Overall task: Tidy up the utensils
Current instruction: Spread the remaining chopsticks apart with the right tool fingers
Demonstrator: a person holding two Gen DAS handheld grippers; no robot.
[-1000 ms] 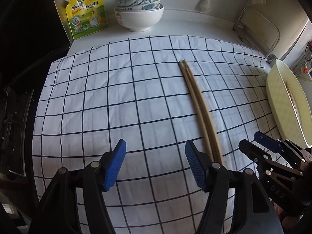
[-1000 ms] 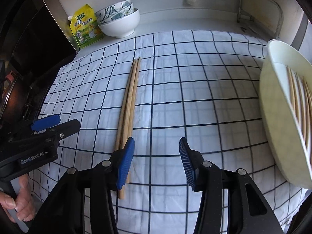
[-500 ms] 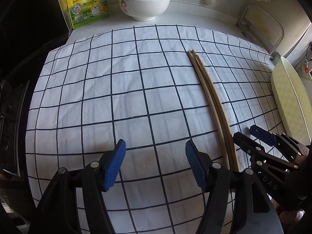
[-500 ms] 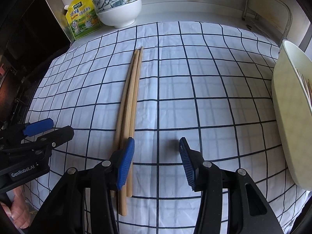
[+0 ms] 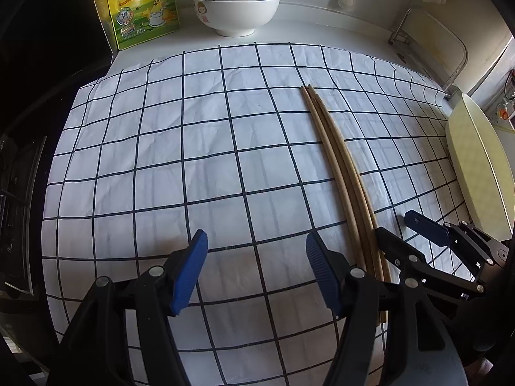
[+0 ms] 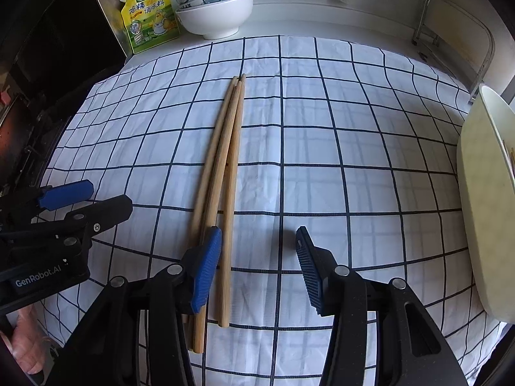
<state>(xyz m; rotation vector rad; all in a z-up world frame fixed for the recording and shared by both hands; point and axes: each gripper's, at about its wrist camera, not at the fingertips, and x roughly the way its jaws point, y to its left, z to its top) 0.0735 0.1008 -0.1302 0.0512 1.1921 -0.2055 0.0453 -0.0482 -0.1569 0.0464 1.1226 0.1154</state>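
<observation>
Chopsticks [image 6: 222, 173], three wooden ones bunched side by side, lie lengthwise on the white checked cloth [image 6: 338, 148], tips toward the stacked bowls [image 6: 214, 9] and yellow seasoning pouch [image 6: 149, 16] at the back. The right gripper [image 6: 257, 257] hangs wide apart and empty, its left pad over their thick ends. The left gripper [image 5: 254, 267], equally wide and empty, hovers beside them, with the cream tray [image 6: 482, 199] at the right edge.
</observation>
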